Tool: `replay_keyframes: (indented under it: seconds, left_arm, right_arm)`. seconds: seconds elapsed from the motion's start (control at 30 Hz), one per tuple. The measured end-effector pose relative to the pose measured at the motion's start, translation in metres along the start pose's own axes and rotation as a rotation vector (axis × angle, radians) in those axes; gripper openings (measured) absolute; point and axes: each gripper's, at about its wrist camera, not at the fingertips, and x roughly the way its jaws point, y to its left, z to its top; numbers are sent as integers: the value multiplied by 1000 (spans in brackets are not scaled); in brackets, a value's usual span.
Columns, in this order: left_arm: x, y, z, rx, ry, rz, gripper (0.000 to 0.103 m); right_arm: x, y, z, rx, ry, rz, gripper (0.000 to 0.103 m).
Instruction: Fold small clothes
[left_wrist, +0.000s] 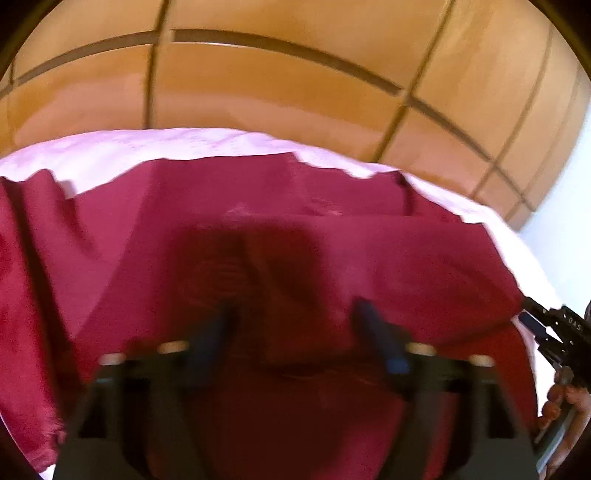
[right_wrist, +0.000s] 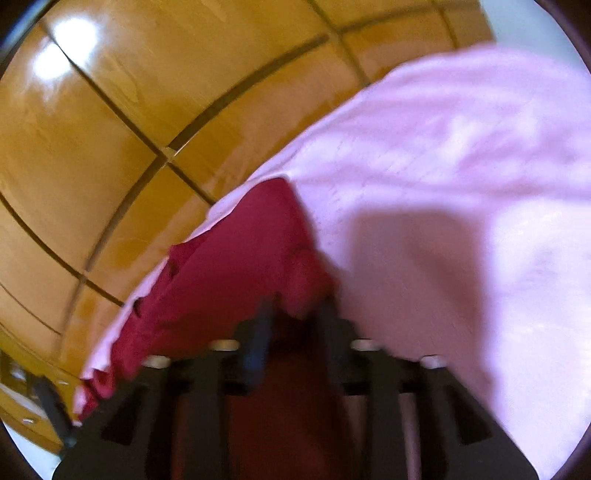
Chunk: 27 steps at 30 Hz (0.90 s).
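Left wrist view: the left gripper (left_wrist: 293, 325) hangs low over a dark red garment (left_wrist: 332, 251), its jaws set wide apart with nothing between them; the blue-tipped fingers (left_wrist: 380, 343) are blurred. The red cloth spreads across almost the whole near and middle part of the picture, lying on a pale pink sheet (left_wrist: 177, 144) that shows as a band along its far edge and down the right side. A fold line runs across the garment from the middle toward the right. At the far right edge the right gripper (left_wrist: 532, 317) meets the garment's right corner, with the person's right hand (left_wrist: 565, 410) behind it on the handle. Beyond the sheet stand glossy wooden panels (left_wrist: 277, 85) crossed by dark grooves.

Right wrist view: the right gripper (right_wrist: 295, 317) has its jaws drawn narrow, pinched on a bunched edge of the dark red garment (right_wrist: 236, 258), which rises between the fingers and runs away to the left and far side. The pink sheet (right_wrist: 461, 166) fills the right half, with a shadow on it just beside the gripper. A thin strip of the sheet also edges the garment on the left. The wooden panels (right_wrist: 110, 122) fill the left and far side, with bright glare near the top left.
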Motion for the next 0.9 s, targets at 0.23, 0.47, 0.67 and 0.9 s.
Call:
replay_keyframes:
  seconds: [0.23, 0.47, 0.67, 0.9]
  left_arm:
    - [1, -14, 1, 38, -17, 100, 69]
    - [9, -9, 1, 22, 13, 121, 68]
    - [18, -16, 1, 61, 26, 148, 75]
    - [16, -15, 1, 55, 25, 136, 77]
  right_arm:
    - [-16, 53, 20, -294, -137, -22, 44]
    - [81, 66, 44, -368, 58, -97, 35]
    - [107, 45, 52, -291, 65, -125, 34]
    - [47, 35, 43, -221, -14, -34, 34]
